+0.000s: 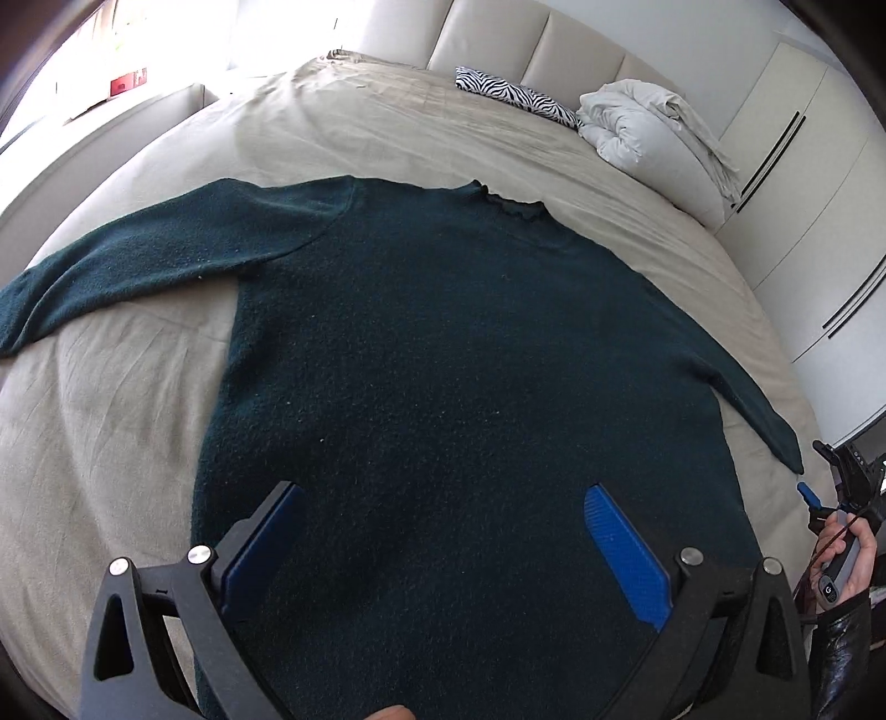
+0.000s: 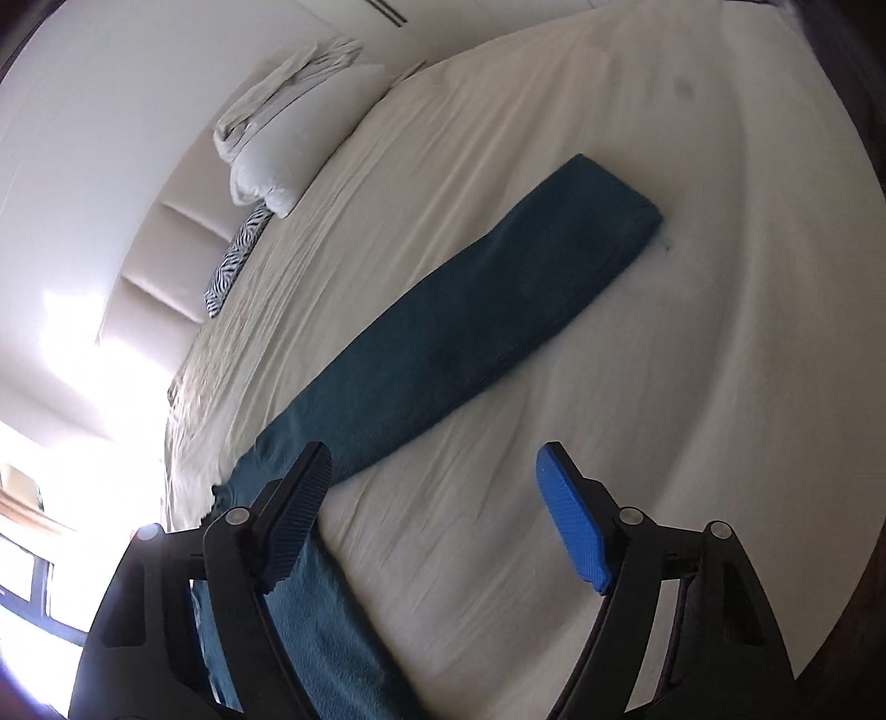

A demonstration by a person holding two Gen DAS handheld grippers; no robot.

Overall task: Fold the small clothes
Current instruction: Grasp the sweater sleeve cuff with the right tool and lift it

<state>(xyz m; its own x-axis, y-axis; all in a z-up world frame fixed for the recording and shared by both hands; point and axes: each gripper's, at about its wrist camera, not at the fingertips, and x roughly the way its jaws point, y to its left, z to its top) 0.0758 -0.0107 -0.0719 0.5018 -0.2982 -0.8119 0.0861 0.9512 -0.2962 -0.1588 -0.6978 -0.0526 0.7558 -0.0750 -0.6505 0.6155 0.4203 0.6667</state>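
A dark teal long-sleeved sweater (image 1: 443,354) lies flat on the beige bed sheet (image 1: 111,415), collar toward the headboard and both sleeves spread out. My left gripper (image 1: 443,531) is open and empty, hovering over the sweater's lower body near the hem. My right gripper (image 2: 434,498) is open and empty above the sheet, beside the sweater's right sleeve (image 2: 470,327), whose cuff lies ahead of it. The right gripper also shows in the left wrist view (image 1: 825,487), just past that sleeve's cuff.
A crumpled white duvet (image 1: 648,127) and a zebra-print cushion (image 1: 515,97) lie at the padded headboard (image 1: 498,33). White wardrobe doors (image 1: 803,194) stand to the right of the bed. A bright window (image 1: 83,66) is at the far left.
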